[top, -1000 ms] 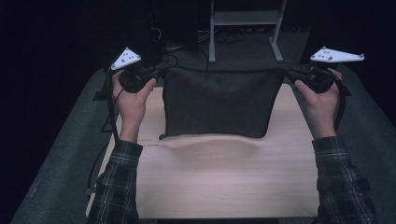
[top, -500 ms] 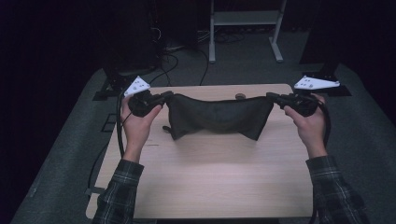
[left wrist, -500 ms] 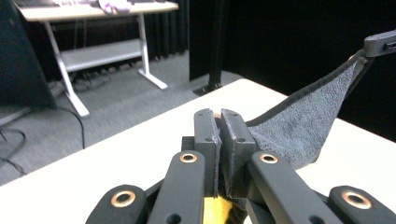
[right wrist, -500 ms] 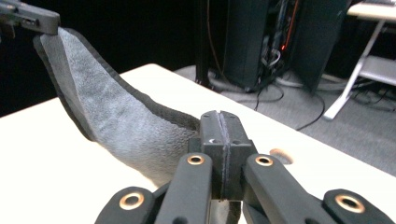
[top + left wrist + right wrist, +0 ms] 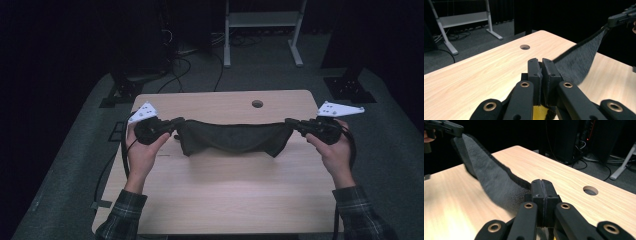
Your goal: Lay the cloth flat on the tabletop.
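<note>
A dark cloth [image 5: 230, 138] hung stretched between the two grippers over the middle of the wooden table [image 5: 220, 200]. The left gripper [image 5: 176, 122] pinched its left corner with jaws clamped tight, and the right gripper [image 5: 289, 121] pinched its right corner likewise. A round hole [image 5: 257, 103] lay beyond, near the far edge.

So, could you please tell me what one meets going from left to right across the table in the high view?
Left hand → left tongs clamped on one end of the dark cloth → the cloth stretched between → right tongs clamped on its other end → right hand.
</note>
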`<state>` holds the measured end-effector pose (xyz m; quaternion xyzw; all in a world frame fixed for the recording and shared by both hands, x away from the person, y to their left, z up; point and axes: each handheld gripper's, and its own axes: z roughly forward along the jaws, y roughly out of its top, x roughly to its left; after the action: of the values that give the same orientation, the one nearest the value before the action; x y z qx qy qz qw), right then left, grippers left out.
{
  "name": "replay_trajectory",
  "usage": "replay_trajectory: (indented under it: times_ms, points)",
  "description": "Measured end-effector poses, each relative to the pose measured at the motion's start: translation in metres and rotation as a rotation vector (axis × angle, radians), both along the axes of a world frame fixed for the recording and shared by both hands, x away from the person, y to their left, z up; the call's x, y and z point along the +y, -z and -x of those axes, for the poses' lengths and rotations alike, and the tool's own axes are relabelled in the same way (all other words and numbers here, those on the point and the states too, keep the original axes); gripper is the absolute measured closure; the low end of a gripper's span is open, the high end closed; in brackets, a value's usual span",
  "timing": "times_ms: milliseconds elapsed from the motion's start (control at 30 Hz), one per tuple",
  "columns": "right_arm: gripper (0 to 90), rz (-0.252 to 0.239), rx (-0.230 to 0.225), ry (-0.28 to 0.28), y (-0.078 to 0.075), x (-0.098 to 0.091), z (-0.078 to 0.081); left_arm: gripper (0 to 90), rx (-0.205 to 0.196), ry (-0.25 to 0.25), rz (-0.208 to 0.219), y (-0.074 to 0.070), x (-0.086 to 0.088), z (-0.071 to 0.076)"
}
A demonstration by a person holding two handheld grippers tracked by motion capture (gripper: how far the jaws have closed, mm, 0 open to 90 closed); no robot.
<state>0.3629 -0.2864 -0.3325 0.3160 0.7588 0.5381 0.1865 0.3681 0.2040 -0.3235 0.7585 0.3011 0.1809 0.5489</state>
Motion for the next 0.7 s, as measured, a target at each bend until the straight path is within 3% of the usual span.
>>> replay_trajectory:
  times_ms: [133, 233, 500, 700]
  points:
    - [89.4, 0.013, -0.011, -0.027, -0.001, -0.003, 0.02, 85.6, 0.001, 0.029, -0.009, -0.003, 0.007, 0.02]
    - [89.4, 0.04, 0.014, -0.048, 0.008, -0.002, 0.034, 85.6, 0.023, 0.054, -0.024, 0.005, 0.009, 0.034]
    - [89.4, 0.108, 0.116, -0.089, 0.046, 0.003, 0.061, 85.5, 0.123, 0.085, -0.069, 0.043, 0.013, 0.06]
    - [89.4, 0.136, 0.184, -0.112, 0.069, 0.003, 0.08, 85.4, 0.209, 0.091, -0.079, 0.076, 0.022, 0.078]
